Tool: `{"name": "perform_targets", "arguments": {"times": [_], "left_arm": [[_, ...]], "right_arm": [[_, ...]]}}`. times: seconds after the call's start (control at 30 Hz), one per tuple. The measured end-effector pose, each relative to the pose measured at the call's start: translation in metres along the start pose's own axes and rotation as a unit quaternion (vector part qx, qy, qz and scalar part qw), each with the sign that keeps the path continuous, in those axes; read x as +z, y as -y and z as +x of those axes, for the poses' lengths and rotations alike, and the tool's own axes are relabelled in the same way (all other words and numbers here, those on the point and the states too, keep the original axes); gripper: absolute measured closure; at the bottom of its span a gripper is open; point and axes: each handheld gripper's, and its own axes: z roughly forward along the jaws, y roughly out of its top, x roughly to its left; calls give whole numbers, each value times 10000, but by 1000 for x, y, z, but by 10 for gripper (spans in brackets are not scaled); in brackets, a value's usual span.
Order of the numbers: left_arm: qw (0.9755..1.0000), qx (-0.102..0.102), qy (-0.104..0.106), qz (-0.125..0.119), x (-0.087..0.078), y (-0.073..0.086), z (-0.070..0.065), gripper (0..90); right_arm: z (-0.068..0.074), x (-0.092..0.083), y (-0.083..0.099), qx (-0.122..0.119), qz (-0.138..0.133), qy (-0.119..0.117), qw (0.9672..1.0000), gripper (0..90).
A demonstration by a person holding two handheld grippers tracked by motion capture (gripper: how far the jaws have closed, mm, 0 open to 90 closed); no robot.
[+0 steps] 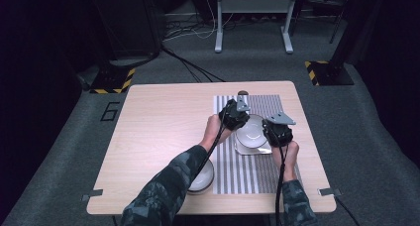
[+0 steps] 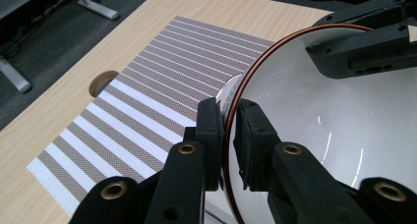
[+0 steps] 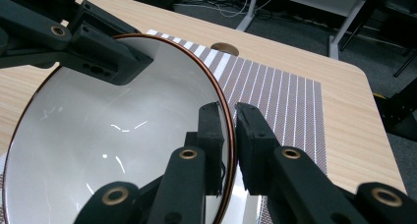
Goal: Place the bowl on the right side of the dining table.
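- The left gripper (image 2: 228, 145) has its fingers (image 2: 210, 135) pinched on the rim of the white bowl (image 2: 324, 130), one finger inside and one outside the thin copper-coloured edge; in the high view this gripper (image 1: 235, 113) sits at the bowl's left side
- The right gripper (image 3: 230, 145) clamps the opposite rim of the same bowl (image 3: 113, 135) in the same way, fingers (image 3: 253, 140) narrow with only the bowl wall between them; in the high view it (image 1: 277, 132) is at the bowl's right side
- The bowl (image 1: 250, 132) is held between the two grippers, over the striped placemat (image 1: 262, 176); beneath it lies a pale square piece whose nature I cannot tell
- The placemat covers the right half of the bench (image 1: 158, 132); a round hole (image 2: 101, 83) in the bench sits just beyond the mat's far edge
- A second white bowl (image 1: 204, 179) rests near the front edge, beside the mat, partly under the left sleeve
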Motion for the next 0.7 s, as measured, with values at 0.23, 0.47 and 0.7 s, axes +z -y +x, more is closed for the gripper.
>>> {"name": "perform_targets", "arguments": {"times": [0.23, 0.47, 0.7], "left_arm": [[9999, -2, -19, 148, 10, 2, 0, 807], [9996, 10, -10, 295, 17, 5, -1, 807], [9985, -25, 35, 550, 25, 9, -2, 809]], "right_arm": [[-2, 8, 3, 24, 132, -2, 9999, 810], [-2, 16, 10, 51, 286, -37, 9996, 811], [-2, 22, 15, 38, 415, -83, 9991, 808]]}}
